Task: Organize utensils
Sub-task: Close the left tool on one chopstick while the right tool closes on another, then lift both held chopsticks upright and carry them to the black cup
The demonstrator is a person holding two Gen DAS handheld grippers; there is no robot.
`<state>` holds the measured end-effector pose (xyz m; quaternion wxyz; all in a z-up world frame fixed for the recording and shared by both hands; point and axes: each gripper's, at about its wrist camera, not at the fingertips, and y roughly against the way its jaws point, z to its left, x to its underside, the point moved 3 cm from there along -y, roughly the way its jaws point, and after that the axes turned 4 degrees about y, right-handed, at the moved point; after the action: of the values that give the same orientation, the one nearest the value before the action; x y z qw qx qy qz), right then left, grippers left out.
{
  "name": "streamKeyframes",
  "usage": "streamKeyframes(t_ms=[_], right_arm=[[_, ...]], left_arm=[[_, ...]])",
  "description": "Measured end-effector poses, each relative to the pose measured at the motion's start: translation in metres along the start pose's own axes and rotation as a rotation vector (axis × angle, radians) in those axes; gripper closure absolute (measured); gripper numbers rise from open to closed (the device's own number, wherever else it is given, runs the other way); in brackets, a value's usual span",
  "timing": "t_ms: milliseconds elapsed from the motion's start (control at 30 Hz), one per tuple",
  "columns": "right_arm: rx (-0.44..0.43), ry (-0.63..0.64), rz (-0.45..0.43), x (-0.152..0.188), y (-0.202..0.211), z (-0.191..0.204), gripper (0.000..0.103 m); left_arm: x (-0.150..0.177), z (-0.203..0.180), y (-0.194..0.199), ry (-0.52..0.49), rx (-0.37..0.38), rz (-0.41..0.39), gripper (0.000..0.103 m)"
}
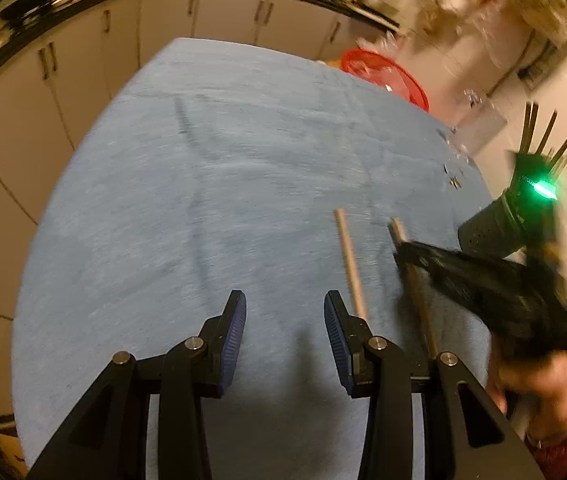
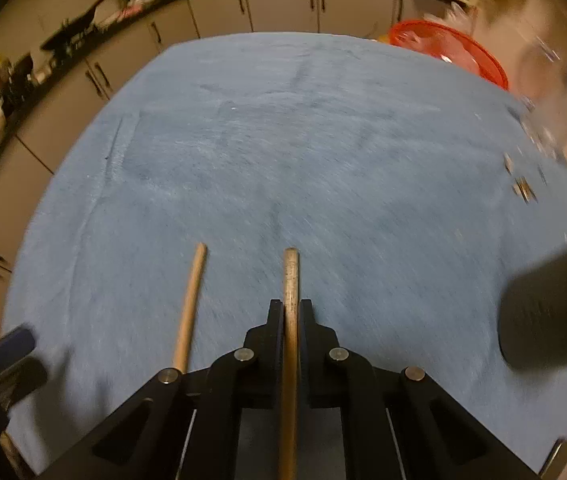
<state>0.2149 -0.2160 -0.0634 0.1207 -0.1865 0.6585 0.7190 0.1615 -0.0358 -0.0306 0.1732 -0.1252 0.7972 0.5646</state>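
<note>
Two wooden utensil handles are on the blue-covered table (image 1: 203,200). My right gripper (image 2: 291,308) is shut on one wooden handle (image 2: 290,276), which runs back between its fingers. In the left wrist view that gripper (image 1: 403,254) clamps the handle (image 1: 399,232) at right. The other wooden handle (image 2: 189,312) lies on the cloth just left of it; it also shows in the left wrist view (image 1: 349,260). My left gripper (image 1: 285,312) is open and empty above the cloth, left of both handles. A black perforated utensil holder (image 1: 491,228) with several sticks stands at the right edge.
A red bowl (image 1: 387,76) sits at the table's far right corner, also seen in the right wrist view (image 2: 451,48). Small metal pieces (image 2: 523,188) lie near the right edge. The black holder (image 2: 551,312) is blurred at right. Kitchen cabinets (image 1: 83,60) surround the table.
</note>
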Motion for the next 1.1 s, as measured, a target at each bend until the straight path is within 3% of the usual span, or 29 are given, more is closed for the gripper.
streamKeyframes(t_ms=[200,267,300,433,467,533,700,900,1100], right_arm=[[-0.054,-0.041,-0.188,0.041,0.073,-0.019,0.095],[-0.068,-0.057,-0.22,0.049,0.09,-0.027,0.095],[-0.076,-0.064,-0.234,0.052,0.097,-0.032,0.095],[-0.093,-0.086,-0.274,0.059,0.114,-0.047,0.096],[-0.102,-0.09,-0.285,0.06,0.118,-0.051,0.096],[-0.118,-0.103,-0.298,0.063,0.124,-0.055,0.096],[-0.133,-0.122,-0.349,0.072,0.145,-0.061,0.096],[-0.162,-0.148,-0.441,0.079,0.178,-0.072,0.096],[-0.136,-0.143,-0.579,0.085,0.226,-0.076,0.095]], left_arm=[[-0.024,-0.042,-0.047,-0.038,-0.054,0.07,0.063],[-0.028,-0.053,-0.067,-0.049,-0.11,0.126,0.084],[-0.03,-0.058,-0.078,-0.054,-0.128,0.155,0.084],[-0.038,-0.077,-0.089,-0.104,-0.26,0.118,0.088],[-0.039,-0.081,-0.09,-0.11,-0.274,0.107,0.096],[-0.039,-0.084,-0.09,-0.107,-0.285,0.098,0.097],[-0.028,-0.081,-0.068,-0.116,-0.184,0.063,0.097],[-0.021,-0.093,0.019,-0.15,-0.046,-0.1,0.097],[-0.023,-0.116,0.1,-0.184,0.026,-0.258,0.097]])
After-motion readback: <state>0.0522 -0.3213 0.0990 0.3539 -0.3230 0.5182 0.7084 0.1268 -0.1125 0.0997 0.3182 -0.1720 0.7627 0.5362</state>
